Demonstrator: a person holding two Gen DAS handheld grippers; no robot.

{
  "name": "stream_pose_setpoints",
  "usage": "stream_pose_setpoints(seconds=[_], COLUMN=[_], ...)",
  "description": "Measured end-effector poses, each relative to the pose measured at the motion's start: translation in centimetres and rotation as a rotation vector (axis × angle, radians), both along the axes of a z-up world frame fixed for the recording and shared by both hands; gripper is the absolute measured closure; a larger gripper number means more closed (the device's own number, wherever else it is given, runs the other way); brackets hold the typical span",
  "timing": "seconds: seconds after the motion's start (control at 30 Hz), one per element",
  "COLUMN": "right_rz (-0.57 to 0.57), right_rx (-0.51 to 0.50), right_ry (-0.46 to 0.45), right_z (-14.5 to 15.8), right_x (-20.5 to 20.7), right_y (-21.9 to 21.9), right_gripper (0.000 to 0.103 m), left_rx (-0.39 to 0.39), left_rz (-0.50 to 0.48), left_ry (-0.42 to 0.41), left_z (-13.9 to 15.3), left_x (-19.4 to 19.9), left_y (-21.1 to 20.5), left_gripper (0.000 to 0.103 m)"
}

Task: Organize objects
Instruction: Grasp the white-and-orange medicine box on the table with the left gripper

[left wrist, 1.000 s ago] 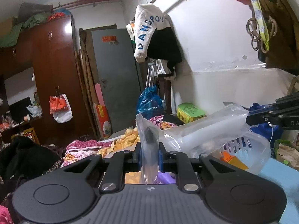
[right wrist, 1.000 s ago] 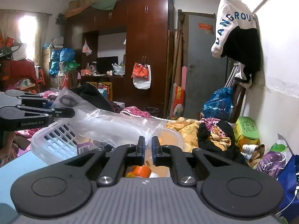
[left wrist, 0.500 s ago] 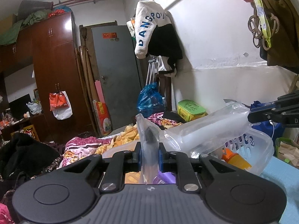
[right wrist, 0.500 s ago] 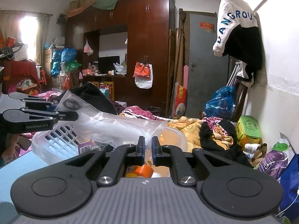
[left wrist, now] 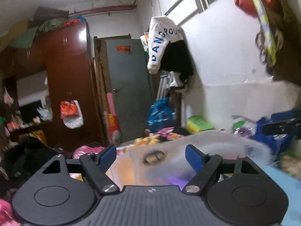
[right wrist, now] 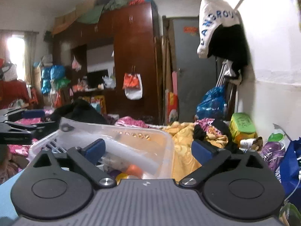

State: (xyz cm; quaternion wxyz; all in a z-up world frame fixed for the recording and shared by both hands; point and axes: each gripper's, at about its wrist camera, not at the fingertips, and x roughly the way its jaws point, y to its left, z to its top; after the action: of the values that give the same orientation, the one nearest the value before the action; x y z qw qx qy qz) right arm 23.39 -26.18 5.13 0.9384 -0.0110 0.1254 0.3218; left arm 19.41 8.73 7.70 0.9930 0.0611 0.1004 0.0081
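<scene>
Both hand-held grippers, left (left wrist: 150, 155) and right (right wrist: 147, 147), spread wide, empty; plastic bag (right wrist: 120, 141) (contents blurred) over white basket (right wrist: 165, 150).

Worktop (right wrist: 7, 197): light blue surface, visible only at the lower left corner in the right wrist view and at the lower right edge (left wrist: 287, 184) in the left wrist view. White perforated basket (right wrist: 47, 145) sits on it. Beyond the basket, a bed (right wrist: 184, 131) carries a yellow patterned blanket (right wrist: 180, 150), dark clothing (right wrist: 216, 130) and a green box (right wrist: 242, 124), the box beside the white wall.
</scene>
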Motion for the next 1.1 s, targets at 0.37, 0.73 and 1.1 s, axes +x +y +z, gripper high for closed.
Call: stream_pose_setpoints(seconds=[0.37,0.73,1.1], right_rz=[0.138,0.307,0.259], right_rx=[-0.162,-0.253,-0.291], right_ry=[0.259,0.308,0.16], right_z=[-8.0,-10.8,-10.9], right_x=[-0.7,0.6,-3.1], right_y=[0.3,3.0,2.6], right_gripper=[0.008,0.036,0.05], left_rx=[-0.016,0.072,0.128], left_rz=[-0.148,-0.263,-0.272], left_ry=[0.287,0.413,0.343], left_z=[-9.2,-12.0,-11.8], left_x=[-2.8,0.2,-1.6], left_y=[-4.9,-8.2,-9.3], left_gripper=[0.018,0.034,0.045])
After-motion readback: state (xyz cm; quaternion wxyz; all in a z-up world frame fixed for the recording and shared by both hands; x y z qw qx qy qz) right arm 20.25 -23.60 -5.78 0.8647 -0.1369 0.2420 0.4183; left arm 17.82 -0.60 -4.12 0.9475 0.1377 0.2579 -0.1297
